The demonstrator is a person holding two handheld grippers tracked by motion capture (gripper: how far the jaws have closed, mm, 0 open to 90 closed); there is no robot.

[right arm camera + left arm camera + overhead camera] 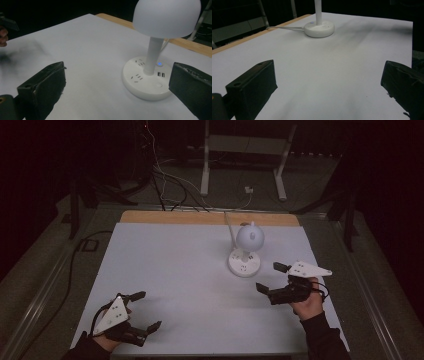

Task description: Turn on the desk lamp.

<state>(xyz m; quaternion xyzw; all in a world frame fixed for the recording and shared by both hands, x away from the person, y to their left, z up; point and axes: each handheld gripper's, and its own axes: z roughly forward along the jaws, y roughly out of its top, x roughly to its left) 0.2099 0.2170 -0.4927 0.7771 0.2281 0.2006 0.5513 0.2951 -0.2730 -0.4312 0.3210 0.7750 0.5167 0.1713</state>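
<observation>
A small white desk lamp with a domed shade stands on a round white base that carries sockets, right of the table's middle. In the right gripper view the base shows socket slots, two USB ports and a lit blue dot, under the shade. My right gripper is open just right of and slightly nearer than the base, jaws wide apart and empty. My left gripper is open near the front left corner, holding nothing. The left gripper view shows the base far off.
The table has a white top with a wooden strip along its far edge. The lamp's white cord runs off the back. Cables and a white stand's legs lie on the dark floor behind.
</observation>
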